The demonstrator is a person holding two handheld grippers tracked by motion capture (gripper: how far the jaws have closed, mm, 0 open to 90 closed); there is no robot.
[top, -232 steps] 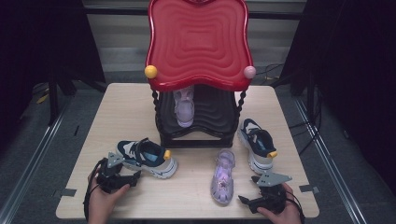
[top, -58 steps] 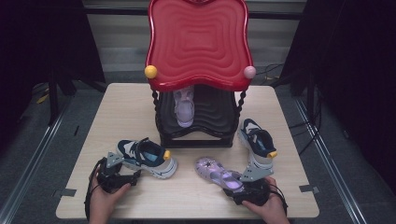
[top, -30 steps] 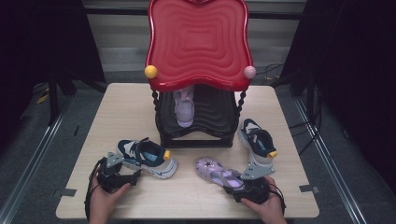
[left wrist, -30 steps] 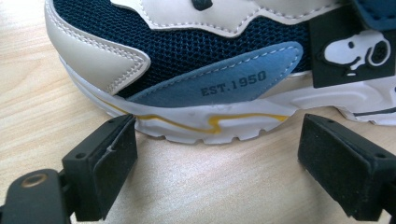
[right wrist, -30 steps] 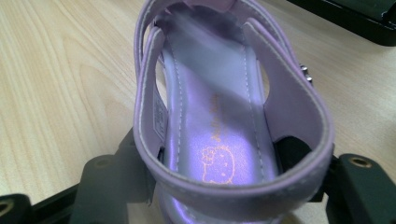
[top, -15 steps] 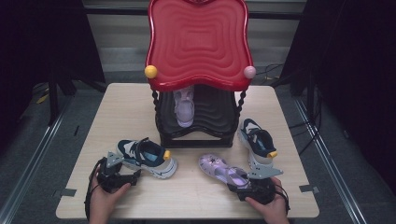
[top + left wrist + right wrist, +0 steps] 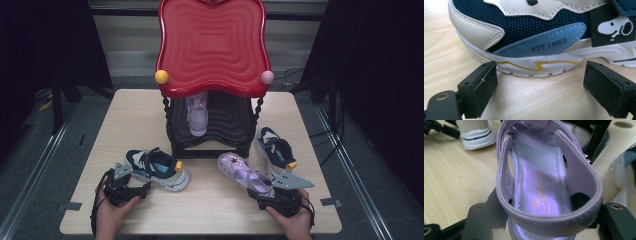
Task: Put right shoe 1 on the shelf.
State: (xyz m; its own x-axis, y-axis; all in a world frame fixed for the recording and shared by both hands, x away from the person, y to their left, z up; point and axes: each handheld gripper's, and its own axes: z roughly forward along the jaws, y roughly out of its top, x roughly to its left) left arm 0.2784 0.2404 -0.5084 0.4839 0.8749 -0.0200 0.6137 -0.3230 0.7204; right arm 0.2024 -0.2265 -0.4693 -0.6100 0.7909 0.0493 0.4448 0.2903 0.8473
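Note:
A purple sandal [image 7: 245, 172] hangs just above the table at the front right, its toe aimed at the black rack [image 7: 210, 125]. My right gripper [image 7: 272, 200] is shut on its heel. In the right gripper view the sandal [image 7: 544, 182] rises between the jaws, which press its heel from both sides. My left gripper [image 7: 135, 189] rests at the front left, open, beside a navy and white sneaker [image 7: 157, 169]. In the left gripper view that sneaker's sole [image 7: 536, 67] lies just beyond the open pads [image 7: 482, 88], apart from them.
A red wavy top [image 7: 212, 45] covers the black rack, where a second purple sandal [image 7: 196, 114] sits on a shelf. Another navy sneaker [image 7: 276, 150] lies at the right of the wooden table [image 7: 140, 115]. Dark curtains hang on both sides.
The right gripper has lifted the purple sandal off the table and carried it slightly right and forward, its toe swinging toward the rack. The left gripper and its sneaker have stayed put.

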